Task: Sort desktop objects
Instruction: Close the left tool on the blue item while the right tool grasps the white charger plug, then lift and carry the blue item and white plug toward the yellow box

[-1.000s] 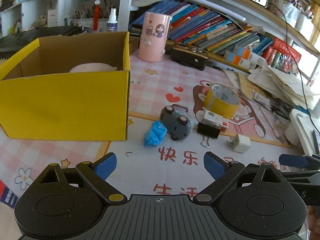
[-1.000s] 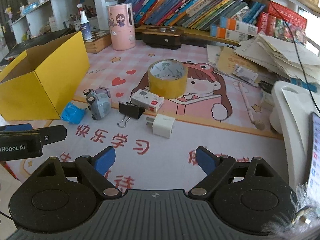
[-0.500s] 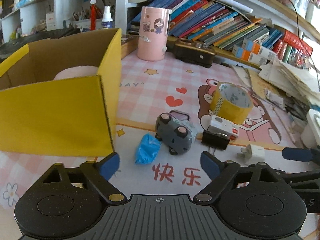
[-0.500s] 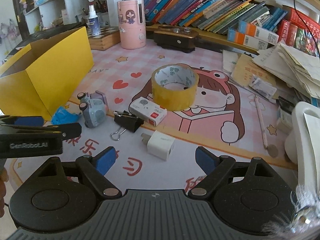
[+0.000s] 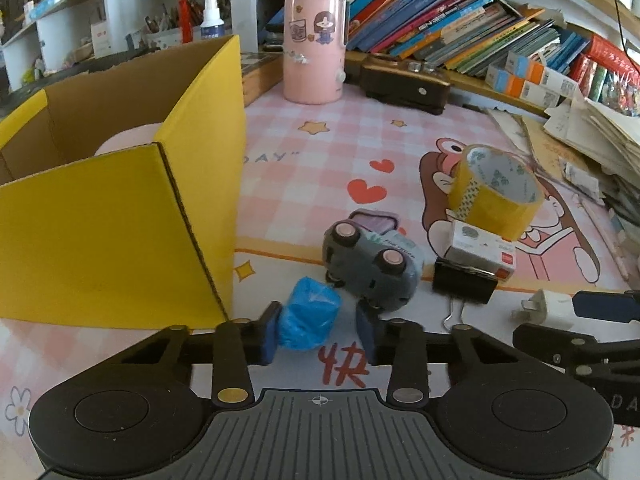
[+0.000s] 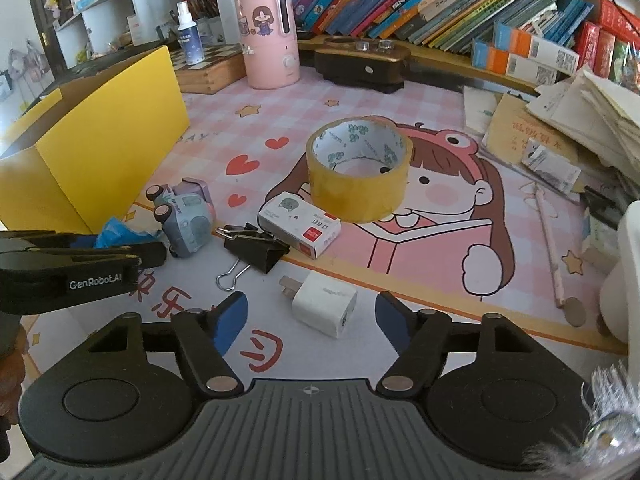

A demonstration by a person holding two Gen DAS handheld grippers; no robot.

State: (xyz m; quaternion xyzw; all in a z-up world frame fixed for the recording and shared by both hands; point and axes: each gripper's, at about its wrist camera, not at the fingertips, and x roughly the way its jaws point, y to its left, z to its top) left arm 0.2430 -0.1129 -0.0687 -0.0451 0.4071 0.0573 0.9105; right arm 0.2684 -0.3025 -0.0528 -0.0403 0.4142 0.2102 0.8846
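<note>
Yellow box (image 5: 120, 220) at left on mat. Left gripper (image 5: 318, 330) half closed around blue bag (image 5: 308, 320); right pad not touching. Toy car (image 5: 370, 266) beside it. Right gripper (image 6: 310, 316) spread wide, charger (image 6: 324, 308) between fingers.

The yellow box (image 5: 120, 232) is looking like matt cardboard, the tape roll (image 6: 360, 176) is shining glossy, the blue bundle (image 5: 308, 318) is looking like crinkled plastic.

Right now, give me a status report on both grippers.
Left gripper open around crumpled blue wrapper. Right gripper open, straddling white plug adapter. Grey toy car crowds the left finger.
</note>
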